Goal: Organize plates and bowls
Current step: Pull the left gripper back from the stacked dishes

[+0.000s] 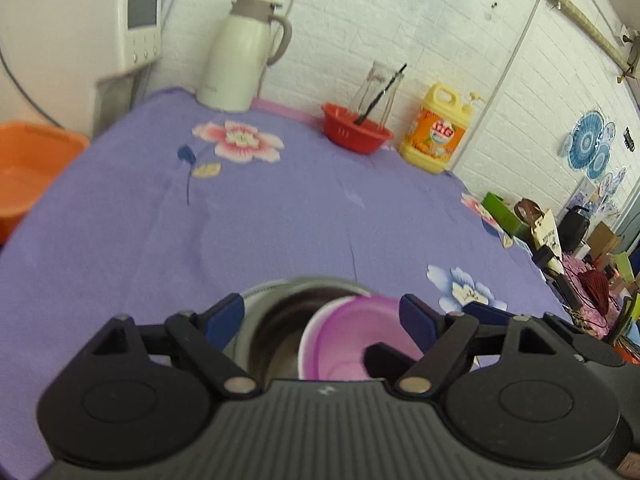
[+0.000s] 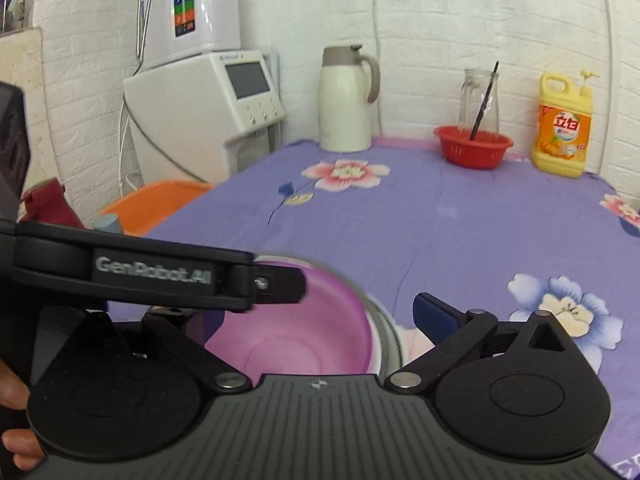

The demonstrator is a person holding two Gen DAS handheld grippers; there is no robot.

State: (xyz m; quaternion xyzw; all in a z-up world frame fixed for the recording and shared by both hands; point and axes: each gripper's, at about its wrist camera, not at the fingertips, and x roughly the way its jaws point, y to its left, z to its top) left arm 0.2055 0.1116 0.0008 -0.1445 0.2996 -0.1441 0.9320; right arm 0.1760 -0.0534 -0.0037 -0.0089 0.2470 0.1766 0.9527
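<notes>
Tablecloth [image 1: 280, 220]: bowl [image 1: 352, 340] btwn left gripper [image 1: 322, 316] jaws.

The left gripper [image 1: 322, 312] stood at the bottom of the left wrist frame, its two blue-padded fingers [image 1: 224, 314] spread apart and pressing nothing. The right gripper [image 2: 320, 312] was also open. In its frame the left gripper's arm crossed from the left edge, and fingertips [image 2: 14, 392] of a hand showed at lower left.
</notes>
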